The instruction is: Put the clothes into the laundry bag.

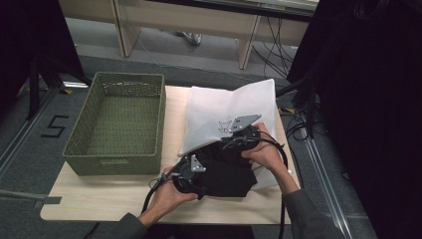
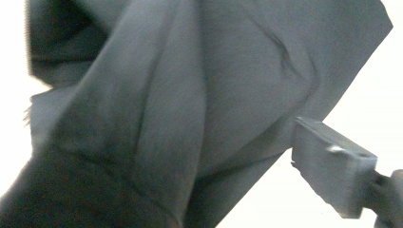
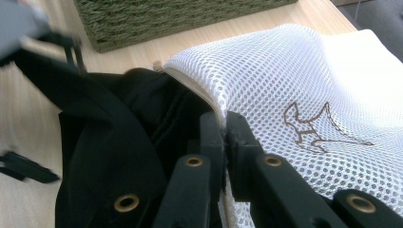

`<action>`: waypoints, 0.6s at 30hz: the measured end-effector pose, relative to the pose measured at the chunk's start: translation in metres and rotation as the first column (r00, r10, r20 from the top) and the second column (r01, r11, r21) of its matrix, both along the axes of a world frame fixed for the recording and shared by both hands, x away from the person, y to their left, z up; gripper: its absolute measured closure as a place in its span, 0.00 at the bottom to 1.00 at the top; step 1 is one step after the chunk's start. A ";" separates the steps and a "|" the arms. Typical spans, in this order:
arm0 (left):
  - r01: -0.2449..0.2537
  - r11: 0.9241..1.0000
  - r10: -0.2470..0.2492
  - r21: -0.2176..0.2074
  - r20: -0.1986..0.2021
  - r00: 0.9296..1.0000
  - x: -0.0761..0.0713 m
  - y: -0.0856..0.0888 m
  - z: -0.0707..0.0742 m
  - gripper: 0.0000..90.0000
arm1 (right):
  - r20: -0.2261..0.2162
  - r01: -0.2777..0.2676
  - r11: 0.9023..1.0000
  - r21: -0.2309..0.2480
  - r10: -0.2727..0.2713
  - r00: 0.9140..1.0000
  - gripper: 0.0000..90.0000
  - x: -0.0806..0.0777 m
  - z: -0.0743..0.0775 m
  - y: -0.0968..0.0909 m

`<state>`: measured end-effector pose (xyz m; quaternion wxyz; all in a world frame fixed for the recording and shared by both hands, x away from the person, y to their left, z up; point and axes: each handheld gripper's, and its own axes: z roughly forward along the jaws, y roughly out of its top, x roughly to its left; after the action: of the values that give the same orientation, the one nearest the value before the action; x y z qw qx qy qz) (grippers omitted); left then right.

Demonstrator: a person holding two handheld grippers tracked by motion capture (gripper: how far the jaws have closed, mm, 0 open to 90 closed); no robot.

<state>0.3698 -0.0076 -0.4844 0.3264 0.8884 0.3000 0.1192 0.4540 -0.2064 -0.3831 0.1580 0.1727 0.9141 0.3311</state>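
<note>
Right tongs (image 3: 223,130) pinched shut on the white mesh bag (image 3: 294,80) edge, right hand (image 1: 266,152) reaching forward over the tabletop (image 1: 104,196). Left tongs (image 1: 191,174) parted, gripping nothing, left hand (image 1: 169,194) low against the black garment (image 1: 224,172) at the bag's mouth.

White mesh bag (image 1: 229,112) on my right, honeycomb-holed, with a small brown line-drawn figure (image 3: 317,128) printed on it. Black garment (image 1: 226,172) at its near mouth, plain, no pattern. Olive-green woven basket (image 1: 117,122) on the left, on a pale wood-grain table (image 1: 99,196). My jaws: black, brass-coloured rivets.
</note>
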 end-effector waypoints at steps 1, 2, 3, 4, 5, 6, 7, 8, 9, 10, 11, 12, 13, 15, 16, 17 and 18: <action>0.032 0.999 -0.033 0.031 0.012 0.999 0.003 -0.009 -0.004 0.53 | -0.017 -0.002 1.000 0.005 0.002 1.000 0.97 -0.001 -0.001 0.001; 0.034 0.999 -0.035 0.032 0.032 0.999 0.006 -0.014 -0.006 0.61 | -0.021 -0.004 1.000 0.004 0.004 1.000 0.97 -0.002 -0.001 0.001; 0.034 0.999 -0.035 0.032 0.032 0.999 0.006 -0.014 -0.006 0.71 | -0.021 -0.004 1.000 0.004 0.004 1.000 0.97 -0.002 -0.001 0.001; 0.032 0.999 -0.033 0.035 0.036 0.999 0.009 -0.018 -0.008 0.78 | -0.018 0.007 1.000 -0.002 -0.007 1.000 0.97 -0.002 -0.002 0.002; 0.022 0.999 -0.023 0.029 0.040 0.999 0.013 -0.022 -0.009 0.78 | -0.018 0.007 1.000 -0.002 -0.007 1.000 0.97 -0.002 -0.002 0.002; 0.023 0.999 -0.024 0.028 0.046 0.999 0.019 -0.026 -0.009 0.85 | -0.014 -0.005 1.000 -0.003 0.005 1.000 0.97 -0.002 -0.002 0.001; 0.022 0.999 -0.023 0.026 0.048 0.999 0.021 -0.028 -0.009 0.91 | -0.017 -0.005 1.000 -0.001 0.005 1.000 0.97 -0.002 -0.002 0.002; 0.021 0.999 -0.022 0.031 0.051 0.998 0.023 -0.030 -0.008 0.93 | -0.025 -0.010 1.000 0.003 0.010 1.000 0.97 -0.003 -0.001 0.002; 0.022 0.999 -0.023 0.033 0.060 0.998 0.026 -0.032 -0.007 0.94 | -0.030 -0.013 1.000 0.006 0.013 0.999 0.97 -0.003 -0.001 0.002; 0.020 0.999 -0.022 0.032 0.065 0.998 0.029 -0.033 -0.006 0.94 | -0.015 -0.036 0.999 0.001 0.036 0.999 0.97 -0.002 -0.002 0.002; 0.008 1.000 -0.009 0.021 0.068 0.998 0.032 -0.034 -0.006 0.94 | -0.015 -0.036 0.999 0.001 0.036 0.999 0.97 -0.002 -0.002 0.002; -0.006 1.000 0.005 0.011 0.084 0.996 0.036 -0.035 -0.007 0.95 | -0.033 -0.020 1.000 0.005 0.020 0.999 0.97 -0.004 -0.002 0.003; -0.014 1.000 0.013 0.012 0.098 0.995 0.039 -0.034 -0.007 0.95 | -0.035 -0.011 1.000 0.008 0.012 0.999 0.98 -0.005 -0.002 0.003; -0.042 0.999 0.041 0.002 0.116 0.992 0.045 -0.034 -0.008 0.95 | -0.027 -0.022 1.000 0.004 0.022 0.999 0.98 -0.004 -0.002 0.002; -0.060 0.998 0.061 -0.012 0.130 0.990 0.051 -0.034 -0.007 0.95 | -0.033 -0.019 1.000 0.011 0.020 0.999 0.97 -0.005 -0.001 0.001; -0.060 0.998 0.061 -0.012 0.130 0.990 0.051 -0.034 -0.007 0.95 | -0.033 -0.019 1.000 0.011 0.020 0.999 0.97 -0.005 -0.001 0.001; -0.091 0.996 0.093 -0.025 0.150 0.984 0.053 -0.033 -0.004 0.95 | -0.031 -0.016 1.000 0.006 0.016 0.999 0.98 -0.005 -0.001 0.001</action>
<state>0.4233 -0.0408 -0.4887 0.3505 0.8590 0.3162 0.1983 0.4493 -0.2049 -0.3837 0.1405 0.1710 0.9168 0.3325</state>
